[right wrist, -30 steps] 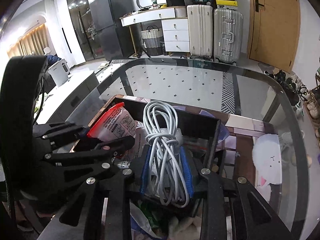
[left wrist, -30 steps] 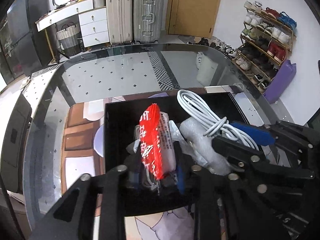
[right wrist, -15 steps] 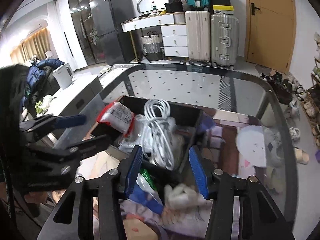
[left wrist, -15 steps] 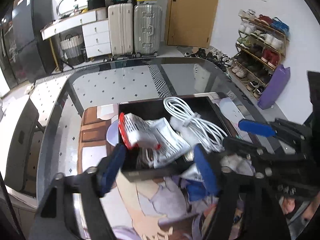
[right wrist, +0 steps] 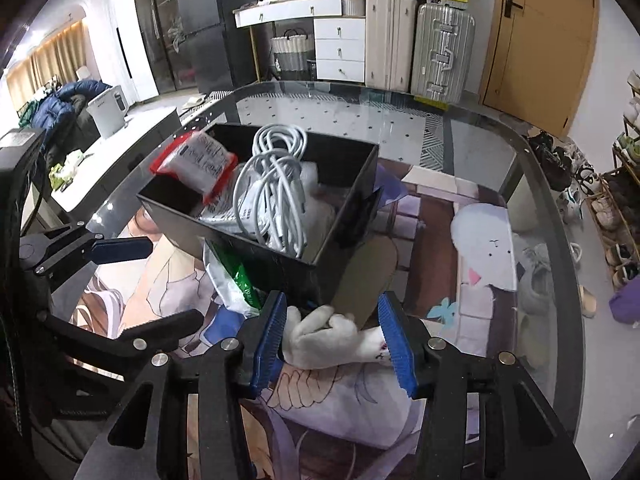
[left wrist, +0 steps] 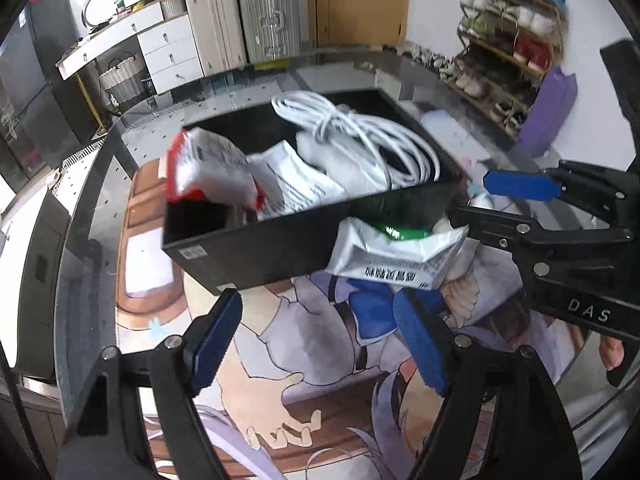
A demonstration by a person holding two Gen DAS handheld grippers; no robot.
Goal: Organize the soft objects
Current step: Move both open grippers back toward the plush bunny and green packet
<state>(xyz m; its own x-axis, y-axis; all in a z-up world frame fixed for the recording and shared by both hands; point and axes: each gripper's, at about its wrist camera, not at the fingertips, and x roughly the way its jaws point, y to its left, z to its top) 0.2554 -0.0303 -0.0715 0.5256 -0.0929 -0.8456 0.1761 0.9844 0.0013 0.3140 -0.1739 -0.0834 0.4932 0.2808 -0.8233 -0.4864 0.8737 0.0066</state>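
A black box (left wrist: 280,248) (right wrist: 352,216) stands on a printed mat on the glass table. It holds a red-edged packet (left wrist: 208,168) (right wrist: 196,164), a coiled white cable (left wrist: 360,140) (right wrist: 272,184) and white bags. A silver and green pouch (left wrist: 396,256) (right wrist: 234,276) leans against the box's near side. My left gripper (left wrist: 316,340) is open and empty, in front of the box. My right gripper (right wrist: 334,340) is open with a white plush toy (right wrist: 332,340) lying between its pads, which are close to its sides.
The printed mat (left wrist: 280,380) (right wrist: 484,248) covers the near part of the glass table (right wrist: 360,116). Suitcases (right wrist: 420,44), drawers and a shoe rack (left wrist: 508,40) stand beyond the table.
Both grippers opened, letting go of the red packet and the white cable, which stay in the box. Both pulled back toward me. The right gripper now straddles the white plush toy.
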